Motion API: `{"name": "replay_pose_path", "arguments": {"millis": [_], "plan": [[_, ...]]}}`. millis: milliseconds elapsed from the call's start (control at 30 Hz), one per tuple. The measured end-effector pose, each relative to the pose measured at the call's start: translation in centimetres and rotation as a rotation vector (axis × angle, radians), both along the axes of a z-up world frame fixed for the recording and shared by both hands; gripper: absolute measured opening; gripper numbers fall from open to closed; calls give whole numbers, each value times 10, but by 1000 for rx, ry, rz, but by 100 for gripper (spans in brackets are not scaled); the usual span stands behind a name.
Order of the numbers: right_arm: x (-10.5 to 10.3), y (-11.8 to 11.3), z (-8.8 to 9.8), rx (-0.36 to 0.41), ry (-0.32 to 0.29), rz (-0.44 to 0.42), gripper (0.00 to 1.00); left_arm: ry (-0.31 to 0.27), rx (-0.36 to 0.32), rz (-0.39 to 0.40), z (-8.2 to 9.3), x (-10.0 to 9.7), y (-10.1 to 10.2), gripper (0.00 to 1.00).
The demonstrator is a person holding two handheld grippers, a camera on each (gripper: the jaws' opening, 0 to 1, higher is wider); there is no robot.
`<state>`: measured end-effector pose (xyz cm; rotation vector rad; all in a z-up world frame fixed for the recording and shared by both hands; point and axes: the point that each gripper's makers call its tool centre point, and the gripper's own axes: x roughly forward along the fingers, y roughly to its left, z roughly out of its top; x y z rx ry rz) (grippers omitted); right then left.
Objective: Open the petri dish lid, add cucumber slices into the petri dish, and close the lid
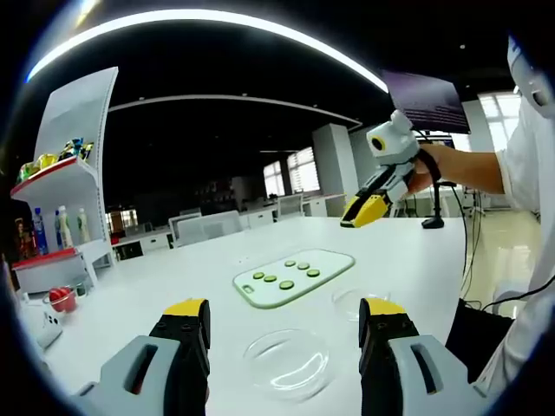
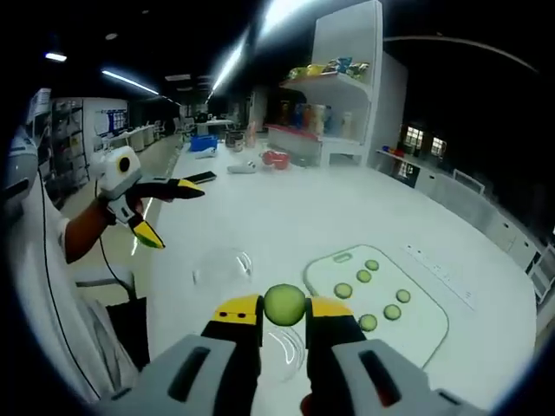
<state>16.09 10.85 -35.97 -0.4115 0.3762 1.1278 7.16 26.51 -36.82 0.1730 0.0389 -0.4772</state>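
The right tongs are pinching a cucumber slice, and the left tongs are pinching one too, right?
Not quite. The right tongs are pinching a cucumber slice, as the right gripper view shows. But the left tongs are open and hold nothing: the left gripper view shows them spread wide above a clear petri dish on the white table.

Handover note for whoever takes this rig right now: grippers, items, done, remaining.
Right gripper: shut on a cucumber slice, held above the table.
Left gripper: open, holding nothing.
Cutting board: six slices left on it.
Two clear round pieces lie apart on the table, one nearer the left gripper, the other beside the board; which is lid and which is dish I cannot tell.
Done: lid off, one slice picked.
Left: drop slices into dish, close lid.
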Motion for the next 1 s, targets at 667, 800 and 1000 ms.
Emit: {"name": "replay_pose_path", "arguments": {"millis": [667,800,1000], "plan": [[-20,5,-30,-47,53,30,19,-4,0,-9,1,-3,-6,70],[-22,6,-36,-56,61,32,19,-1,0,-5,0,-4,-4,70],[-23,4,-48,-67,80,24,19,-1,0,-7,0,-4,-5,70]]}}
